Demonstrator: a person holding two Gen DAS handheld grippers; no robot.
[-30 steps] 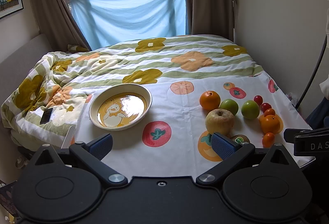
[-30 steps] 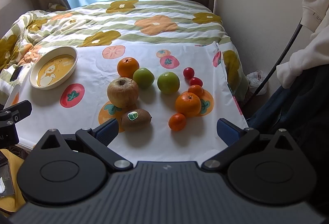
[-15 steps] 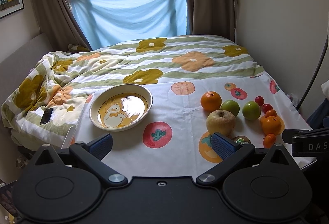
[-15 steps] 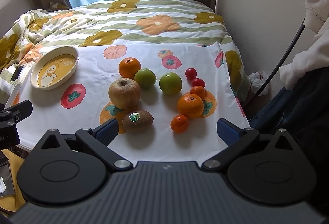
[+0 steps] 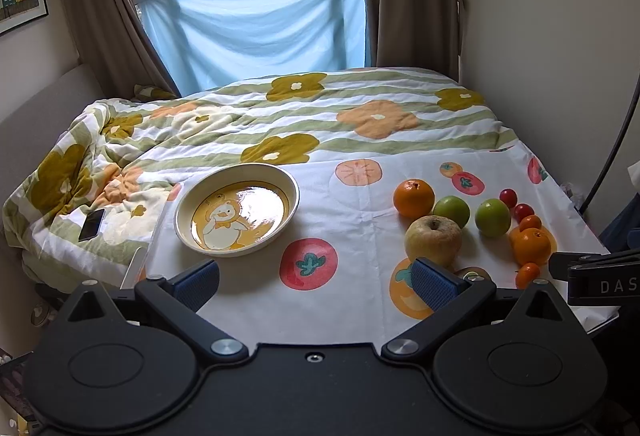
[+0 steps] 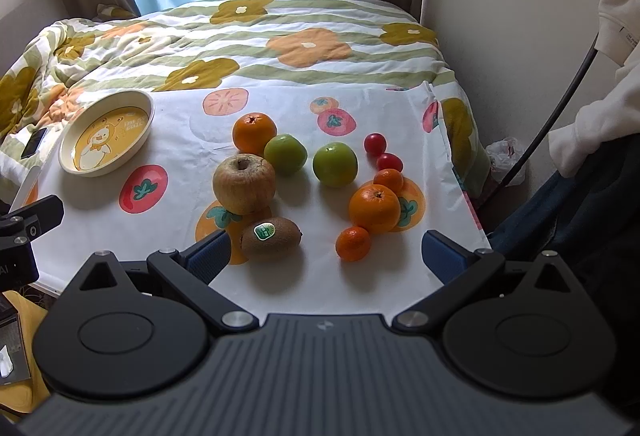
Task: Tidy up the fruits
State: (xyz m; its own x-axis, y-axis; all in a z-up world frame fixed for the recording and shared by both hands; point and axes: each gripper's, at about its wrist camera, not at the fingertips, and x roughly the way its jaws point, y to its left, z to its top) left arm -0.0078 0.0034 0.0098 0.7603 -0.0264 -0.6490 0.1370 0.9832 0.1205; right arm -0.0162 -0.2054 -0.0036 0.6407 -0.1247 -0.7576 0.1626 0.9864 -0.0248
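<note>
Fruits are being left clustered on the cloth (image 6: pixel 320 284), right of the plate (image 6: pixel 66 146): kiwi (image 6: pixel 271 239) nearest, apple (image 6: pixel 244 183) touching behind. Both the left gripper (image 5: pixel 316 276) and the right gripper (image 6: pixel 326 254) are being held wide apart, empty.

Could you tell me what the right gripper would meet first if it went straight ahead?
Probably the small orange mandarin, near the middle of the open right gripper; the brown stickered kiwi sits left of centre. Depth is uncertain.
</note>
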